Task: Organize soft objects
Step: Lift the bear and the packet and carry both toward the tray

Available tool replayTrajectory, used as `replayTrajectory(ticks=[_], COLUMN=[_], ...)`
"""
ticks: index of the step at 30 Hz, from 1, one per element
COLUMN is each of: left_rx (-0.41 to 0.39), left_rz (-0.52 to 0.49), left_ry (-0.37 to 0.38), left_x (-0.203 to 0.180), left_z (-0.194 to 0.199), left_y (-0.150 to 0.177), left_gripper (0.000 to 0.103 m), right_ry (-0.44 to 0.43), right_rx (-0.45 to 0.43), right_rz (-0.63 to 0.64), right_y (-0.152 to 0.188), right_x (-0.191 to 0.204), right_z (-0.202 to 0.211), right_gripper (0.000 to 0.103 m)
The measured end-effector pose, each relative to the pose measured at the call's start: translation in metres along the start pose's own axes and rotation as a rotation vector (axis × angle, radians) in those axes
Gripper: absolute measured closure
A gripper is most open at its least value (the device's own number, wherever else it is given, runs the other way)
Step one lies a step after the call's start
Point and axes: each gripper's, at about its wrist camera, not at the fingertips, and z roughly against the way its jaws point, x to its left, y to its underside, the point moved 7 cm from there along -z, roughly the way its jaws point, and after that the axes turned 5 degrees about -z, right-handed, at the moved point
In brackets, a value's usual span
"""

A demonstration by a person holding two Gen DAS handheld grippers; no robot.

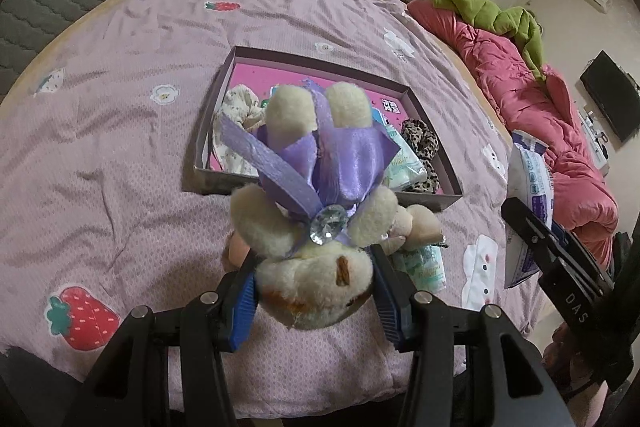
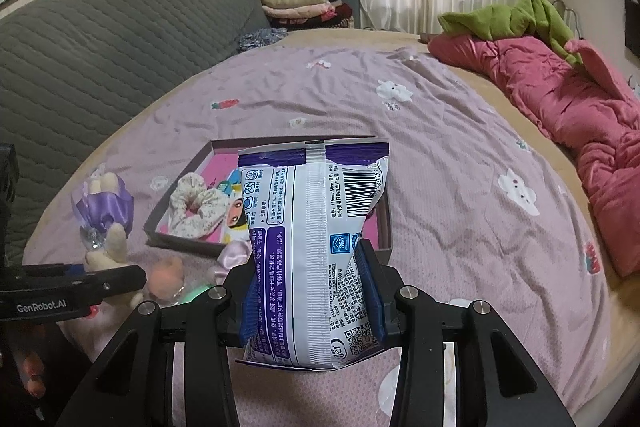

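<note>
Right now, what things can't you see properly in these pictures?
- Left wrist view: the plush bunny hides the middle of the shallow box and much of the small tissue pack below it.
- Right wrist view: the wet wipes pack covers the box's right half.
- Right wrist view: the peach fluffy thing is blurred; the left gripper partly hides it.
</note>
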Motion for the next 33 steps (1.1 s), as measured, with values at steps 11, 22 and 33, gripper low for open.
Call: replayTrajectory(ticks=[11,22,33], left_rx=[-0.034,-0.048,-0.045], left_rz=[-0.001,-0.020,-0.034], left_ry=[-0.013,-0.023,-0.034], left_x=[-0.001,-0.003,-0.003], left_z=[0.010,0.010,0.004], left_y=[-0.023,-0.041,-0.050], left_gripper=[0.052,0.052,0.052], right_ry=[0.008,0.016,0.018], right_rx=[-0.041,-0.056,-0.062], right_rz=[-0.006,-0.009,-0.002], right_y=[-0.025,-0.040,-0.054], right_x=[-0.006,-0.013,-0.013], right_z=[0.006,0.005,-0.006], right_gripper=[0.059,0.059,0.059])
